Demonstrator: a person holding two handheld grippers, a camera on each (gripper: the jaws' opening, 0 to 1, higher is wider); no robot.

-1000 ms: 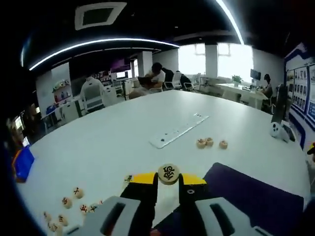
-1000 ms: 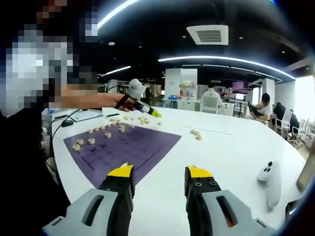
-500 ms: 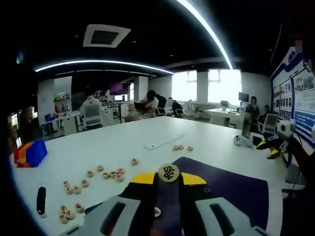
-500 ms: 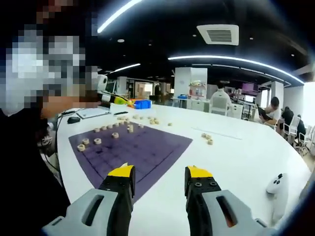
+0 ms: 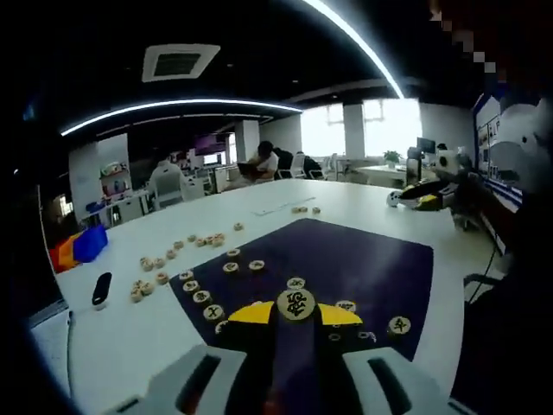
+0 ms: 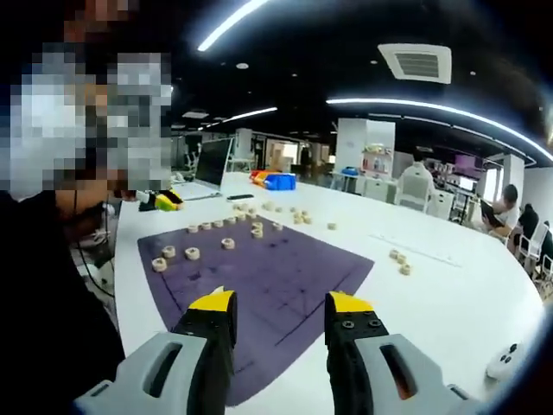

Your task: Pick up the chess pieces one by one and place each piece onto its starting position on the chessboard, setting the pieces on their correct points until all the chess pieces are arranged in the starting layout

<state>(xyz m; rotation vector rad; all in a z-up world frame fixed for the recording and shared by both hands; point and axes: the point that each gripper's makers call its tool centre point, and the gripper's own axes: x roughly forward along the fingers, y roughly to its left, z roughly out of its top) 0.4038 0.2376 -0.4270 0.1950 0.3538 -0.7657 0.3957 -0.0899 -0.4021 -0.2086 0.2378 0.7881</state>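
Left gripper view first: the left gripper (image 5: 296, 313) is sitting at 6 o'clock with its yellow-tipped fingers (image 5: 251, 313) clamping a round wooden chess piece (image 5: 296, 303), dark character facing the camera. It's hanging over the near side of the purple chessboard (image 5: 363, 259), which is lying flat on the white worktop (image 5: 130, 324). A few placed pieces (image 5: 207, 298) are running in a line along the board's edge at about 9 o'clock, and a couple more are sitting near 4 o'clock. A loose bunch of pieces (image 5: 173, 259) is lying off the board on the worktop toward 10 o'clock. A dark remote-looking thing (image 5: 101, 290) is lying at 9 o'clock, with a blue and red-orange object (image 5: 78, 246) beyond it. The other gripper (image 5: 428, 192) is poking in at 2 o'clock.

Right gripper view: the right gripper (image 6: 278, 313) is at 6 o'clock, fingers (image 6: 213, 313) spread apart and holding nothing, pointing over the board's (image 6: 285, 277) near edge. Pieces on the board (image 6: 192, 252) are showing at 10 o'clock, loose ones (image 6: 294, 213) at 12 o'clock, and a small cluster (image 6: 399, 261) at 2 o'clock. A laptop (image 6: 207, 169) is standing at 11 o'clock.
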